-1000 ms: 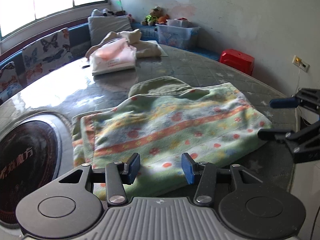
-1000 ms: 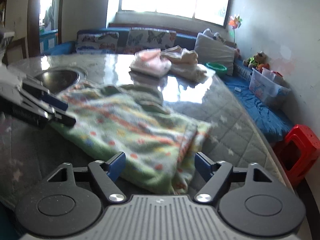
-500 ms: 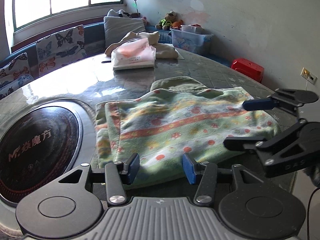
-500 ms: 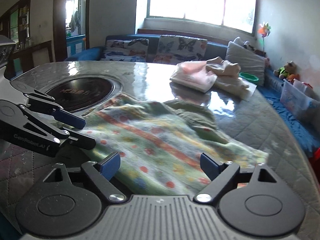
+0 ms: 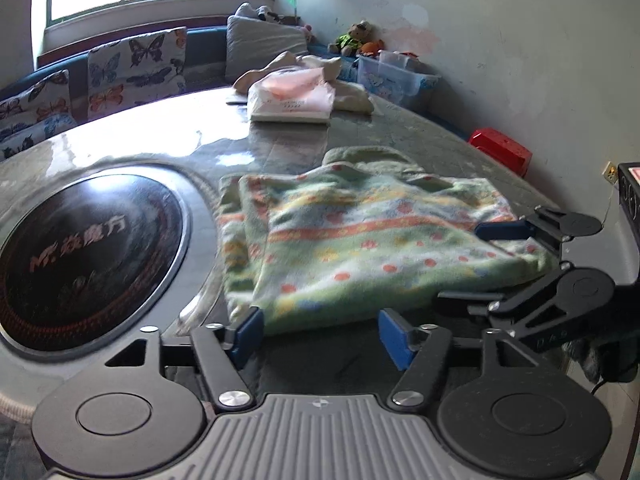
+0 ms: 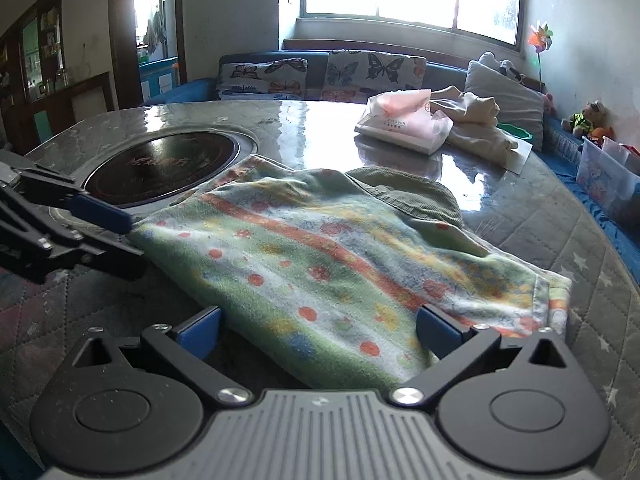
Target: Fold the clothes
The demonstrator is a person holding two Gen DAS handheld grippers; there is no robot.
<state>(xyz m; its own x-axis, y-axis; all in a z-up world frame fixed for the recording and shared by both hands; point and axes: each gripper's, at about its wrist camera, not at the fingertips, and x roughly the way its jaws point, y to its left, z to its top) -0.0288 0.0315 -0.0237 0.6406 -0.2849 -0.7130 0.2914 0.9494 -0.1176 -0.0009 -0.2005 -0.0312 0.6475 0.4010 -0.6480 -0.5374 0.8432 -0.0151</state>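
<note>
A green fleece garment (image 5: 360, 240) with orange stripes and red dots lies folded flat on the round table; it also shows in the right wrist view (image 6: 320, 264). A plain olive part (image 6: 404, 194) sticks out at its far side. My left gripper (image 5: 320, 334) is open at the garment's near left edge, holding nothing. My right gripper (image 6: 318, 334) is open wide with the garment's near edge between its jaws. Each gripper shows in the other's view, the right one (image 5: 492, 264) and the left one (image 6: 116, 236), both open at the cloth's corners.
A round black cooktop (image 5: 76, 256) is set into the table (image 5: 280, 148) left of the garment. A white plastic package (image 5: 292, 100) and beige clothes (image 6: 476, 120) lie at the far side. Beyond are a butterfly-cushion bench (image 6: 360, 72), a plastic bin (image 5: 396, 78) and a red stool (image 5: 500, 152).
Both grippers have swung round and come lower and closer to the garment's near edge. The left jaws have opened wider. The garment lies as before.
</note>
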